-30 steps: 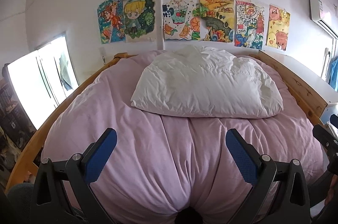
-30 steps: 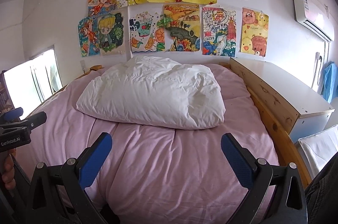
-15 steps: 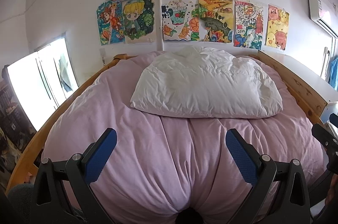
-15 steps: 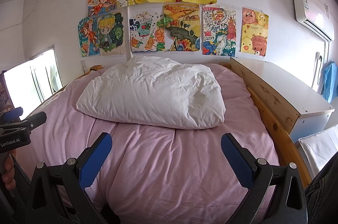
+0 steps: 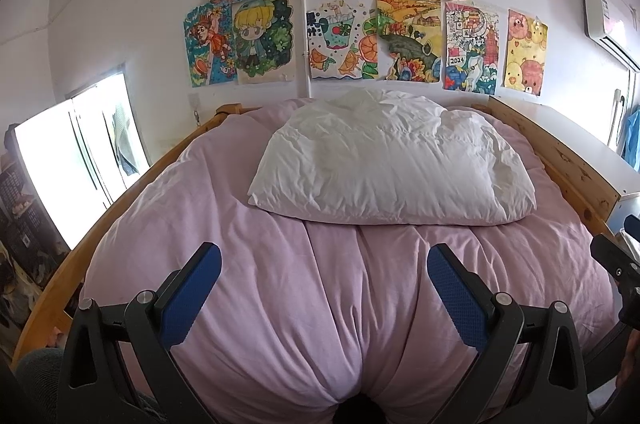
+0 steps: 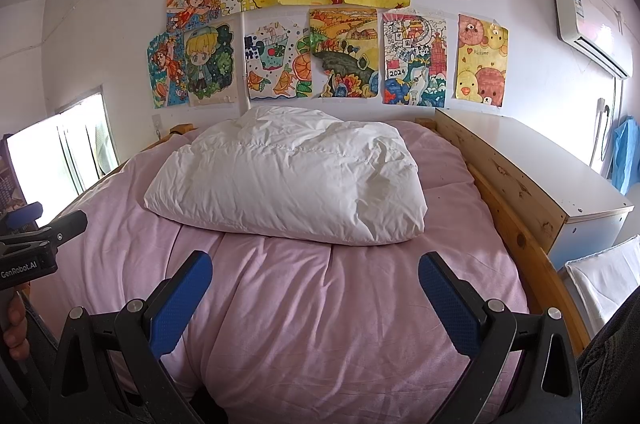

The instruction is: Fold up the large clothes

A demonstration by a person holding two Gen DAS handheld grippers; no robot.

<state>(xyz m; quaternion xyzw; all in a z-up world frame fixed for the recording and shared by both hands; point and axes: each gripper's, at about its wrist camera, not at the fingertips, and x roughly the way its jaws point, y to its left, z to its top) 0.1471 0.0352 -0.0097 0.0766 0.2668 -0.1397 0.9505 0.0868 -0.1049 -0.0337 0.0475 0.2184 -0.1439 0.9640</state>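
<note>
A white puffy padded garment (image 5: 392, 164) lies folded in a bundle on the pink bedspread (image 5: 248, 224), toward the head of the bed; it also shows in the right wrist view (image 6: 288, 184). My left gripper (image 5: 324, 264) is open and empty, held over the near part of the pink bedspread, well short of the white bundle. My right gripper (image 6: 316, 272) is open and empty, likewise over the bedspread (image 6: 340, 304) near the foot. The left gripper's body (image 6: 36, 244) shows at the left edge of the right wrist view.
A wooden bed frame (image 6: 516, 224) runs along both sides. A white cabinet (image 6: 540, 168) stands to the right of the bed. Drawings (image 5: 380, 8) cover the wall behind. A bright window (image 5: 72, 160) is at left. An air conditioner (image 6: 592, 28) hangs at upper right.
</note>
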